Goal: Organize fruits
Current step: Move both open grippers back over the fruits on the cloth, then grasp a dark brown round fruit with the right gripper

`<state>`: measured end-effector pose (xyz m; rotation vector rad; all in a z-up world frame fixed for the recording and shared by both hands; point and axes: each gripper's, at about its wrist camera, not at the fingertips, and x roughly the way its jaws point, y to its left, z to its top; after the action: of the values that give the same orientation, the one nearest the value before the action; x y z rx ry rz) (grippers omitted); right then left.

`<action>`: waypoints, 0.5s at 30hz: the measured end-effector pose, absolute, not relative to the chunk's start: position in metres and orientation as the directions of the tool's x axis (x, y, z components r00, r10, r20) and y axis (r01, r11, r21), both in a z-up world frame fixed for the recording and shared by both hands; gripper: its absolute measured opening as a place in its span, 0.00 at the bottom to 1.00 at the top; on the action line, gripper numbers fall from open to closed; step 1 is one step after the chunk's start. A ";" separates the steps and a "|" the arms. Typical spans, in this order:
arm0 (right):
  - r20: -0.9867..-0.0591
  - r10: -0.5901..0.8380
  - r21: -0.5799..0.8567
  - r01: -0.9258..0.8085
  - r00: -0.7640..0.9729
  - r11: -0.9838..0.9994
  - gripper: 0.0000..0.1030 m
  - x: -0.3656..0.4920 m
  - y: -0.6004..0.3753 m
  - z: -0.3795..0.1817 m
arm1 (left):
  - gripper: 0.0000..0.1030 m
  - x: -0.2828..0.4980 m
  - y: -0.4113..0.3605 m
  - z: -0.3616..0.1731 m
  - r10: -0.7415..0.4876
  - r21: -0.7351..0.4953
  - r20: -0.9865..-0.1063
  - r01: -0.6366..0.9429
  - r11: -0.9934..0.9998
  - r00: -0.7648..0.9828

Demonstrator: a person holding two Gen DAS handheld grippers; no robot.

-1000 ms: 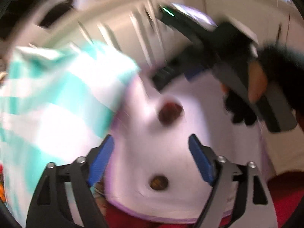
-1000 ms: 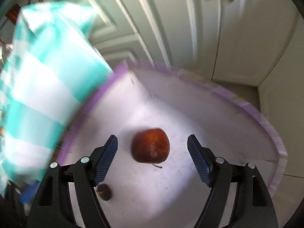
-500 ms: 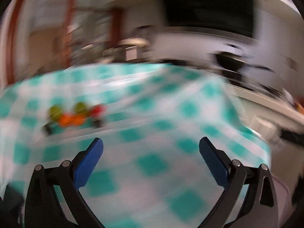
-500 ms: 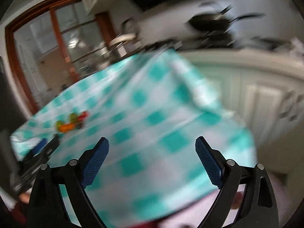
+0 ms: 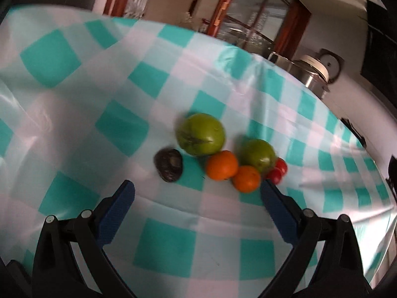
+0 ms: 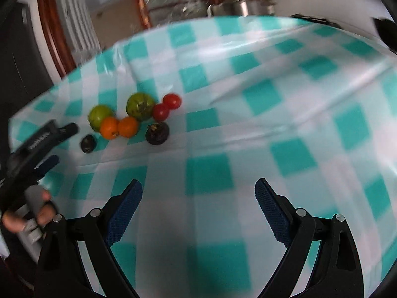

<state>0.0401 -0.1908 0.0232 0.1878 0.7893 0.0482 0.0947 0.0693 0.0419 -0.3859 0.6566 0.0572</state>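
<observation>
Green, orange, red and dark fruits (image 5: 220,156) bunched on the checked cloth (image 5: 111,126), just ahead of the wide, empty left tongs (image 5: 196,191), far from the wide, empty right tongs (image 6: 198,191).

Teal-and-white checked tablecloth (image 5: 119,129) over a table — bearing 2 green tomatoes (image 5: 201,134), 2 oranges (image 5: 221,165), 2 red tomatoes (image 6: 166,106), 2 dark fruits (image 5: 169,165).

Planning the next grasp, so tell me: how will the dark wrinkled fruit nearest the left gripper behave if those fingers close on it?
The dark wrinkled fruit looks small and rounded, so a nudge would probably roll it. Its shrivelled skin suggests softness; a gentle squeeze seems wise. It lies apart from the oranges, so the open left gripper likely fits around it.
</observation>
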 end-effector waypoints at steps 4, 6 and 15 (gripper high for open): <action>-0.723 0.136 0.149 -0.040 0.677 0.988 0.85 0.091 -0.162 0.010 | 0.98 0.094 0.090 0.032 -0.056 -0.356 -0.616 -0.215 0.910 0.786; -0.745 0.137 0.126 -0.064 0.653 0.990 0.78 0.113 -0.147 0.003 | 0.98 0.095 0.098 0.028 -0.048 -0.368 -0.617 -0.234 0.900 0.786; -0.793 0.087 0.003 -0.138 0.604 0.990 0.61 0.167 -0.110 -0.011 | 0.98 0.092 0.093 0.023 -0.044 -0.357 -0.618 -0.231 0.905 0.785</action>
<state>0.1670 -0.1102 -0.0112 -0.0603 0.9138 0.1300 0.0925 0.0929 0.0227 -0.4354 0.6655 0.1046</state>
